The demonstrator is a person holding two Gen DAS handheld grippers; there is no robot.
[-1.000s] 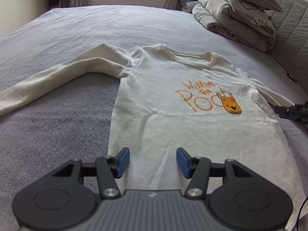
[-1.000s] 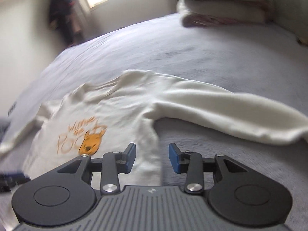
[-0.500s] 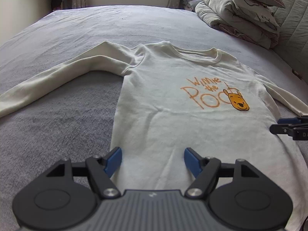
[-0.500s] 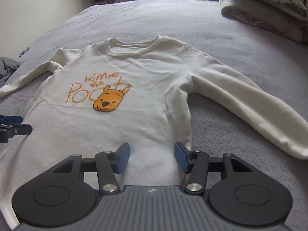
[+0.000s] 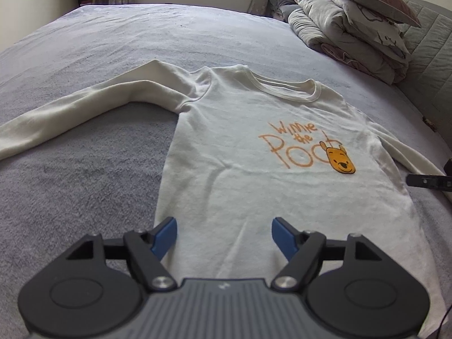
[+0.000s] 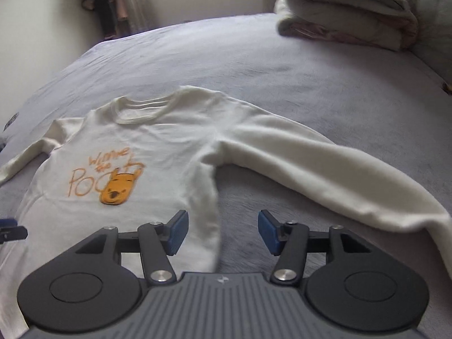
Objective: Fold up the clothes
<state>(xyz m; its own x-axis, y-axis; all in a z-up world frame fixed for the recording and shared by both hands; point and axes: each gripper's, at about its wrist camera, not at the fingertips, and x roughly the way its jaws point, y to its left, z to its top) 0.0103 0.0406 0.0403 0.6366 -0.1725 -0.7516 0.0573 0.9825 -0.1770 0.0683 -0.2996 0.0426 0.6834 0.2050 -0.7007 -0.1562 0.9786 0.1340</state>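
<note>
Starting from the bed (image 5: 84,186) beneath both grippers, we see the cream shirt (image 5: 240,152) spread flat, print up, sleeves out, nothing folded yet. Our left gripper (image 5: 224,233), jaws opening and empty, hangs over the hem; our right gripper (image 6: 221,231), jaws apart and empty, straddles the side seam. Next, we judge, comes pinching an edge.

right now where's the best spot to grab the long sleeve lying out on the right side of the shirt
Probably the cuff end of the right sleeve, taken by the right gripper coming from the near side. The sleeve lies flat and straight away from the cream shirt on the grey bedcover, so its free end should lift and fold across the body easily. The gripper's jaws are open with nothing pinched.
</note>
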